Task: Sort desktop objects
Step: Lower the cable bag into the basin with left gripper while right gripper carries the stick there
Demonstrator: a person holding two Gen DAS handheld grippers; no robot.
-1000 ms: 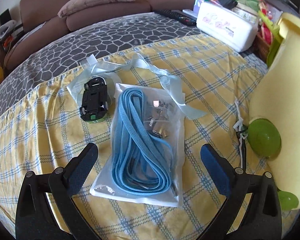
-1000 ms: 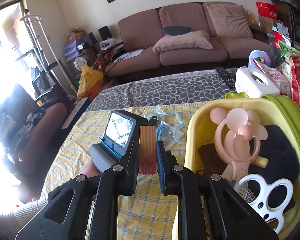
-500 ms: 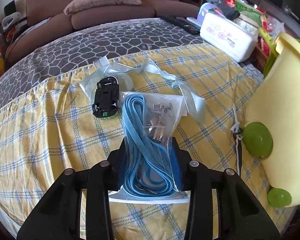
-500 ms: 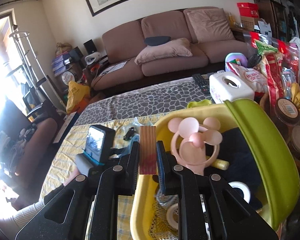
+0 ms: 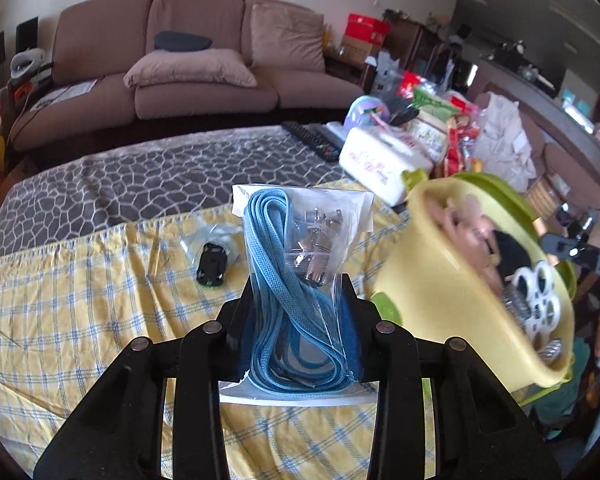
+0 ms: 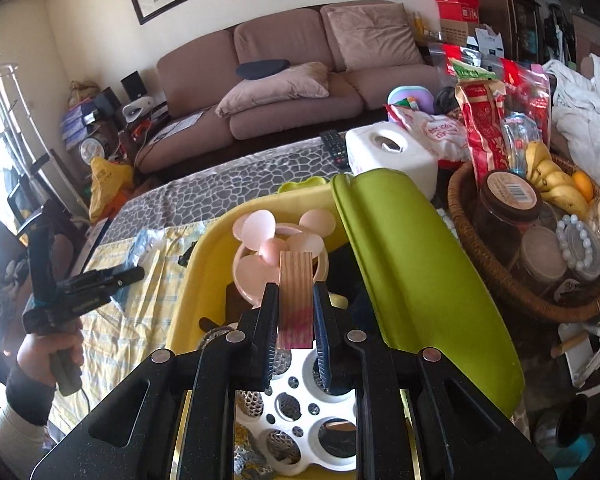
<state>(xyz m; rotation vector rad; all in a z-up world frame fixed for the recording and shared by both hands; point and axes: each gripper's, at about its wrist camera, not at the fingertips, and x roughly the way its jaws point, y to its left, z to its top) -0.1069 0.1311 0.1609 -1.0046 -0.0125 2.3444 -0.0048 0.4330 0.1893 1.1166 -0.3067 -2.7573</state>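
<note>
Left wrist: left gripper jaws just closed, now clamped on the clear bag of blue cord, held clear of the yellow checked cloth; yellow bin just to the right, black toy car on the cloth beyond. Carry the bag over the rim before letting go; it's floppy, so keep it high.

Right wrist: right gripper jaws together on the wooden block, above the bin by the pink fan; lower, then release inside.

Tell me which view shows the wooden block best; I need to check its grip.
Right wrist view: the wooden block stands upright, clamped in the right gripper above the yellow bin. The left wrist view doesn't show it.
</note>
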